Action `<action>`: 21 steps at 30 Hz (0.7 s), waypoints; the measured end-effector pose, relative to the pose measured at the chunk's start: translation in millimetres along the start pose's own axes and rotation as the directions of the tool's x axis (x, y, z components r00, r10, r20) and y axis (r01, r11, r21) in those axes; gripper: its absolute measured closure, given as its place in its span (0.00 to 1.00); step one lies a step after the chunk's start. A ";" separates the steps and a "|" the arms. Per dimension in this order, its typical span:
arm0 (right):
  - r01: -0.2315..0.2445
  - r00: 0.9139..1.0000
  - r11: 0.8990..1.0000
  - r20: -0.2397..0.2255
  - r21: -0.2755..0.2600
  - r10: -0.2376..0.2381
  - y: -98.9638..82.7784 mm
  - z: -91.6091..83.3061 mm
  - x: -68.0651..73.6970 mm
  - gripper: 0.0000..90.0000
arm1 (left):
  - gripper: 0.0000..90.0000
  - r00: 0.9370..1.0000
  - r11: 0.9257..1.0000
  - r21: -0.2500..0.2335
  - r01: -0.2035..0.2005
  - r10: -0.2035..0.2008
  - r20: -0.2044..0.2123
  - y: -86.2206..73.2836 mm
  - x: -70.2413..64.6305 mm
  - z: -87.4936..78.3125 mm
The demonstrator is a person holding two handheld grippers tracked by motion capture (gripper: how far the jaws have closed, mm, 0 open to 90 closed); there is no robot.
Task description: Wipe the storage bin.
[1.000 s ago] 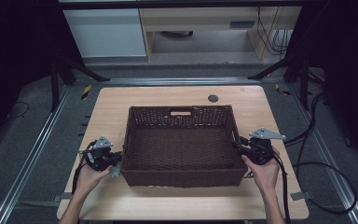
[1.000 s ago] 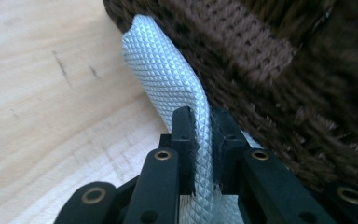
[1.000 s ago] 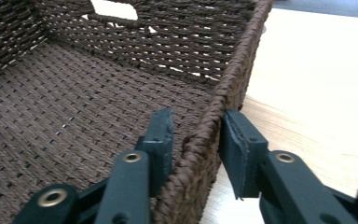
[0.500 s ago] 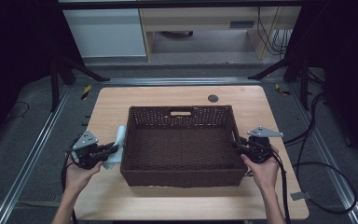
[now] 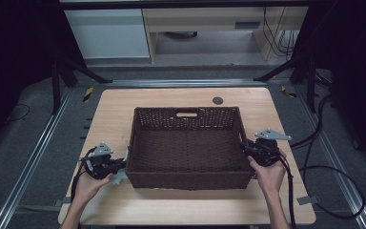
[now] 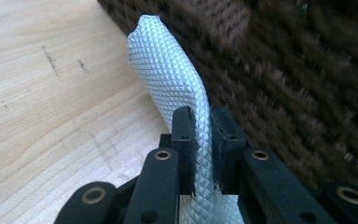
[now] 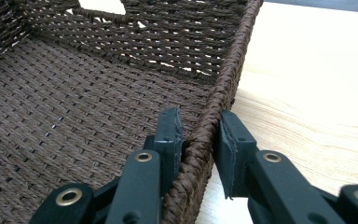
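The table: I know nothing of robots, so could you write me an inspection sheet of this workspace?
Surface: pale wooden table, a few faint scratches.
Job's things: brown wicker basket in the middle, empty; white pouch beside its left wall.
Clutter: a dark round spot behind the basket; otherwise nothing seen.
Grippers: left gripper is shut on the pouch. Right gripper straddles the basket's right rim; its jaws have just been closing, with a slim gap at the outer pad.
Cables: black cables trail from the right gripper over the floor.
Surroundings: white cabinet, metal rails, dark stands.
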State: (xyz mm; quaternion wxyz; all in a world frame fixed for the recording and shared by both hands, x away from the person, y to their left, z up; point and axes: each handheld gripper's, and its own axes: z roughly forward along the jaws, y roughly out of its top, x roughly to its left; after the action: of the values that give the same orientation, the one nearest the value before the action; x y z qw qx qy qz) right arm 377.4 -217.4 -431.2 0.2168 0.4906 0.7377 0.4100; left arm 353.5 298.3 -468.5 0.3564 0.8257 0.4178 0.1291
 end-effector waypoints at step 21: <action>0.053 0.998 0.998 -0.022 -0.026 -0.053 -6.7 -9.1 -0.3 0.65 | 0.89 0.999 0.987 -0.158 -0.035 0.034 -0.014 6.6 -19.4 -41.2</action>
State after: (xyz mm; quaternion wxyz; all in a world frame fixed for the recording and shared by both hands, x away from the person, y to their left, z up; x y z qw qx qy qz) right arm 367.3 -222.4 -431.5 0.2255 0.4633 0.7475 0.4191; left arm 324.5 300.3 -432.9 0.4161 0.8013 0.3938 0.1725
